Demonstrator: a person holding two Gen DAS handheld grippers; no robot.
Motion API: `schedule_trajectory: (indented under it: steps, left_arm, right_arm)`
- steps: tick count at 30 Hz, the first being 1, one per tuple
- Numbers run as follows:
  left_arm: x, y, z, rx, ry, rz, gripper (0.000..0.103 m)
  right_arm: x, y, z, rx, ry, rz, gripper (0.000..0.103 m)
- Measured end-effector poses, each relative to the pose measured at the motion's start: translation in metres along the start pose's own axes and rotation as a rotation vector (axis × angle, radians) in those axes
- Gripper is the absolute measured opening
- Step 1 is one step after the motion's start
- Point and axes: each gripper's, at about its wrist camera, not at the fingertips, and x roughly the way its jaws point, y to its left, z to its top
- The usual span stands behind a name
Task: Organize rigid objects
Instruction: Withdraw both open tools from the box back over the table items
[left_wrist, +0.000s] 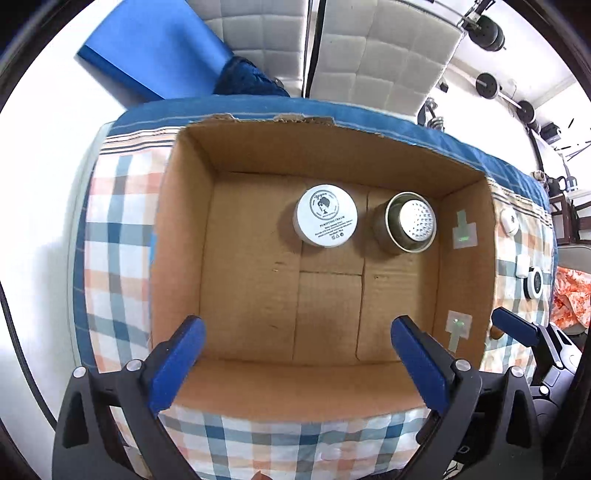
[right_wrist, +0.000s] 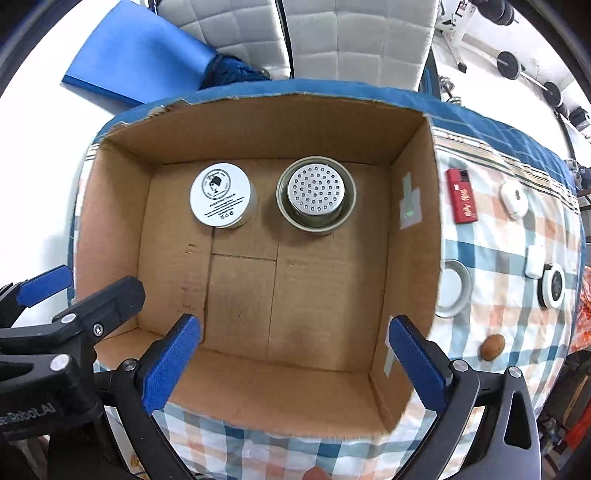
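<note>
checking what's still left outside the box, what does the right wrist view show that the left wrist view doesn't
Only the right wrist view shows the red box and the round lid on the cloth right of the cardboard box.

Only the left wrist view shows the checked cloth left of the box.

Both show the white cream jar and metal strainer cup inside, with left gripper and right gripper open and empty.

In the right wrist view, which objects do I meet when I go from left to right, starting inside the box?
white cream jar → perforated metal cup → ring lid → red box → white round device
</note>
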Motion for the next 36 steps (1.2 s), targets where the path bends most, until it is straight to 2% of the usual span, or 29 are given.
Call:
schedule_trajectory:
  steps: [6, 10, 13, 19, 25, 28, 31, 36]
  left_arm:
    - [-0.023, -0.013, -0.013, 0.006, -0.052, 0.01, 0.103]
    - [-0.041, -0.034, -0.024, 0.018, -0.091, 0.0, 0.103]
    - [-0.052, -0.06, -0.028, 0.045, -0.107, -0.023, 0.103]
    - [-0.058, -0.145, -0.032, 0.153, -0.131, -0.047, 0.103]
    - [-0.027, -0.235, -0.04, 0.225, -0.095, -0.09, 0.103]
    - [-0.001, -0.276, -0.039, 0.253, -0.092, -0.059, 0.103]
    - [0.036, -0.308, -0.037, 0.279, -0.046, -0.024, 0.103]
    - [0.097, -0.336, -0.036, 0.269, 0.022, 0.054, 0.103]
  right_arm:
    - [-0.037, -0.004, -0.019, -0.017, -0.054, 0.035, 0.103]
    - [-0.057, -0.018, -0.031, -0.008, -0.076, 0.066, 0.103]
    - [-0.074, -0.044, -0.04, 0.021, -0.09, 0.08, 0.103]
    - [-0.1, -0.133, -0.053, 0.121, -0.115, 0.052, 0.103]
    - [-0.103, -0.243, -0.065, 0.246, -0.105, -0.032, 0.103]
    - [-0.091, -0.297, -0.066, 0.308, -0.084, -0.072, 0.103]
    - [-0.072, -0.343, -0.065, 0.362, -0.063, -0.096, 0.103]
    - [-0.028, -0.404, -0.06, 0.428, -0.009, -0.107, 0.103]
